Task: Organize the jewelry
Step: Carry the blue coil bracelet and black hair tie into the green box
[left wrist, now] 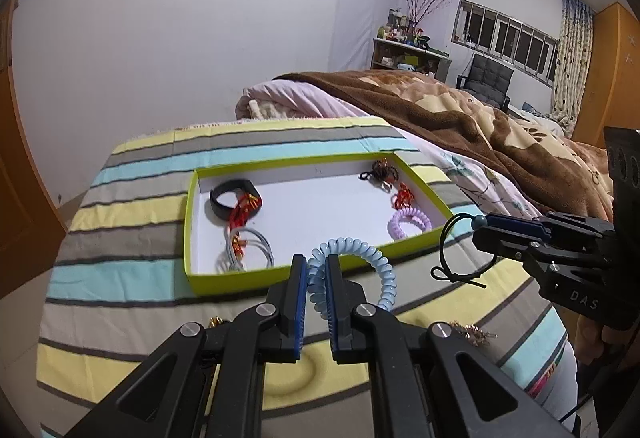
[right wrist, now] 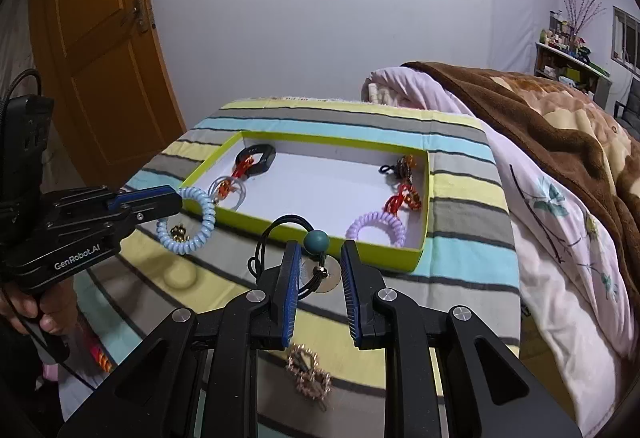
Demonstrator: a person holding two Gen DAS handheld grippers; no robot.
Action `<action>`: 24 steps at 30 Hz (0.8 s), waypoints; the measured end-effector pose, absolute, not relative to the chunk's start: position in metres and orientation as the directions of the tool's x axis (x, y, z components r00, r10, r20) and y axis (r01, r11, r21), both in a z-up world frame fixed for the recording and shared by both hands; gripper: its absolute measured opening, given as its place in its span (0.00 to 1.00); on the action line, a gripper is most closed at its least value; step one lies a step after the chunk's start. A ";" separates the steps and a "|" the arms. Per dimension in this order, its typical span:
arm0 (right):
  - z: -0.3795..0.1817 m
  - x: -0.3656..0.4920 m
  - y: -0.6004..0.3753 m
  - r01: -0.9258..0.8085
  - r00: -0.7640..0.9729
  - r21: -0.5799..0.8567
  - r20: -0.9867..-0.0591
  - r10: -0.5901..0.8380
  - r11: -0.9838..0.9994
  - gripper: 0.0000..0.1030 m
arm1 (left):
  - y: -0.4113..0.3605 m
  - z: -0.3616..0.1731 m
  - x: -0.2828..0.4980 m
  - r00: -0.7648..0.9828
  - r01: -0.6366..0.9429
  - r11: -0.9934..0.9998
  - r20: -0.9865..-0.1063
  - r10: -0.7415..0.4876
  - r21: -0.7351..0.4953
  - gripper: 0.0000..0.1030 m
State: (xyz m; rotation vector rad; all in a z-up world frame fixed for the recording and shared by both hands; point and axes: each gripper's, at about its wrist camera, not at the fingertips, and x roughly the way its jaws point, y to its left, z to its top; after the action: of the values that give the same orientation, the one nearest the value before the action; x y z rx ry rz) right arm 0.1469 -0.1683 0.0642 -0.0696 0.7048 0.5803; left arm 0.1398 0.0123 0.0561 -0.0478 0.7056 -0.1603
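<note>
A lime-green tray (left wrist: 192, 198) (right wrist: 376, 244) lies on the striped cloth. It holds a black band (left wrist: 224, 198), red charms, a grey cord loop (left wrist: 248, 250), a dark charm (left wrist: 380, 170) and a lilac coil tie (left wrist: 410, 222) (right wrist: 376, 224). My left gripper (left wrist: 317, 266) (right wrist: 176, 198) is shut on a light blue coil tie (left wrist: 360, 258) (right wrist: 192, 226) just before the tray's near edge. My right gripper (right wrist: 320, 258) (left wrist: 480, 226) stands with its jaws apart around a black cord tie with a teal bead (right wrist: 316, 240) (left wrist: 478, 221), which hangs at the fingertips above the cloth.
A gold ornament (right wrist: 310, 374) (left wrist: 474, 334) lies on the cloth under my right gripper. Small gold beads (right wrist: 178, 232) lie inside the blue coil's ring. A brown blanket (left wrist: 500, 134) and pink quilt cover the bed on the right. An orange door (right wrist: 100, 50) stands on the left.
</note>
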 end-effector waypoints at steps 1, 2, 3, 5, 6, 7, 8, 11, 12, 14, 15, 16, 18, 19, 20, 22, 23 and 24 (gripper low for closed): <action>0.065 0.149 -0.169 -0.524 0.613 0.130 -0.628 0.479 0.842 0.20 | 0.013 0.057 0.141 0.752 0.129 0.987 -0.640 -0.160 -0.095 0.08; 0.065 0.152 -0.169 -0.522 0.616 0.131 -0.626 0.478 0.843 0.20 | 0.013 0.058 0.143 0.753 0.127 0.987 -0.639 -0.157 -0.093 0.08; 0.065 0.155 -0.169 -0.519 0.617 0.133 -0.626 0.478 0.844 0.20 | 0.015 0.058 0.147 0.755 0.122 0.988 -0.638 -0.152 -0.090 0.08; 0.065 0.162 -0.170 -0.513 0.619 0.136 -0.626 0.475 0.848 0.20 | 0.017 0.059 0.150 0.757 0.116 0.989 -0.637 -0.146 -0.089 0.08; 0.064 0.166 -0.170 -0.509 0.620 0.137 -0.626 0.473 0.850 0.20 | 0.019 0.059 0.154 0.757 0.112 0.990 -0.637 -0.143 -0.089 0.08; 0.063 0.169 -0.170 -0.506 0.621 0.140 -0.626 0.472 0.851 0.20 | 0.020 0.058 0.157 0.757 0.109 0.990 -0.638 -0.140 -0.088 0.08; 0.062 0.173 -0.171 -0.502 0.620 0.145 -0.628 0.471 0.853 0.20 | 0.020 0.057 0.160 0.756 0.106 0.991 -0.639 -0.137 -0.087 0.08; 0.059 0.188 -0.170 -0.490 0.620 0.150 -0.632 0.464 0.859 0.20 | 0.021 0.054 0.171 0.752 0.098 0.991 -0.646 -0.131 -0.087 0.08; 0.058 0.191 -0.170 -0.488 0.619 0.151 -0.634 0.463 0.860 0.20 | 0.022 0.053 0.176 0.749 0.094 0.992 -0.650 -0.128 -0.087 0.08; 0.056 0.201 -0.170 -0.484 0.618 0.154 -0.636 0.462 0.861 0.20 | 0.023 0.049 0.187 0.744 0.085 0.993 -0.658 -0.117 -0.080 0.08; 0.054 0.206 -0.169 -0.481 0.617 0.156 -0.639 0.459 0.863 0.20 | 0.024 0.048 0.190 0.742 0.082 0.993 -0.661 -0.115 -0.080 0.08; 0.053 0.210 -0.169 -0.478 0.615 0.158 -0.642 0.458 0.864 0.20 | 0.025 0.046 0.196 0.739 0.081 0.993 -0.664 -0.115 -0.081 0.08; 0.050 0.221 -0.166 -0.475 0.611 0.158 -0.649 0.454 0.866 0.20 | 0.025 0.043 0.206 0.735 0.078 0.994 -0.669 -0.109 -0.077 0.08; 0.048 0.226 -0.164 -0.474 0.609 0.155 -0.654 0.449 0.867 0.20 | 0.025 0.042 0.212 0.732 0.077 0.994 -0.673 -0.106 -0.073 0.08; 0.047 0.229 -0.163 -0.473 0.608 0.153 -0.656 0.447 0.868 0.20 | 0.025 0.040 0.218 0.729 0.077 0.994 -0.677 -0.105 -0.072 0.08; 0.043 0.238 -0.158 -0.472 0.604 0.147 -0.664 0.440 0.869 0.20 | 0.025 0.035 0.230 0.720 0.070 0.995 -0.687 -0.096 -0.066 0.08; 0.041 0.243 -0.155 -0.472 0.600 0.145 -0.670 0.437 0.870 0.20 | 0.026 0.032 0.236 0.716 0.066 0.996 -0.692 -0.092 -0.064 0.08; 0.039 0.247 -0.154 -0.471 0.598 0.144 -0.673 0.435 0.871 0.20 | 0.026 0.030 0.241 0.712 0.063 0.996 -0.696 -0.090 -0.064 0.08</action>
State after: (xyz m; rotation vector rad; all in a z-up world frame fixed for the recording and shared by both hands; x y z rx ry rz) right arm 0.2471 -0.1542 0.0391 -0.0504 0.7673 0.5252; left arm 0.2415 0.0264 0.0299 -0.0364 0.7735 -0.0848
